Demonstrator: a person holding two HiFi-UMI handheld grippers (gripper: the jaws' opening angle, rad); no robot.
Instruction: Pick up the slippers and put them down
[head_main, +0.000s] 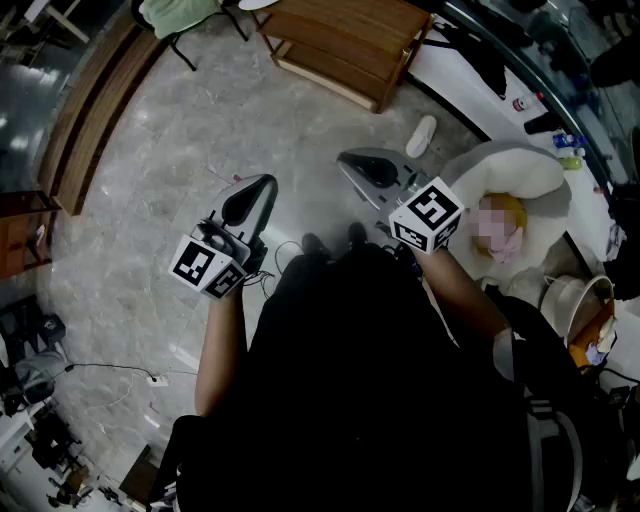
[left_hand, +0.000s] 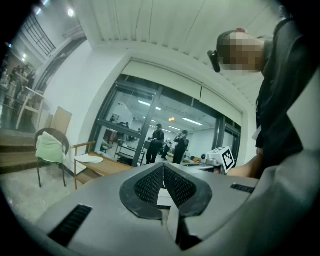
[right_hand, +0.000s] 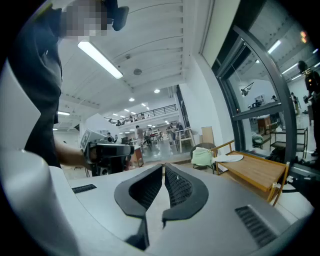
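1 white slipper lies on the marble floor, close to the floor's right edge along the glass wall and just off the near corner of the wooden bench. Both grippers are held above the floor in front of the person, apart from the slipper. The left gripper has its jaws pressed together on nothing. The right gripper, the nearer of the 2 to the slipper, also has closed, empty jaws.
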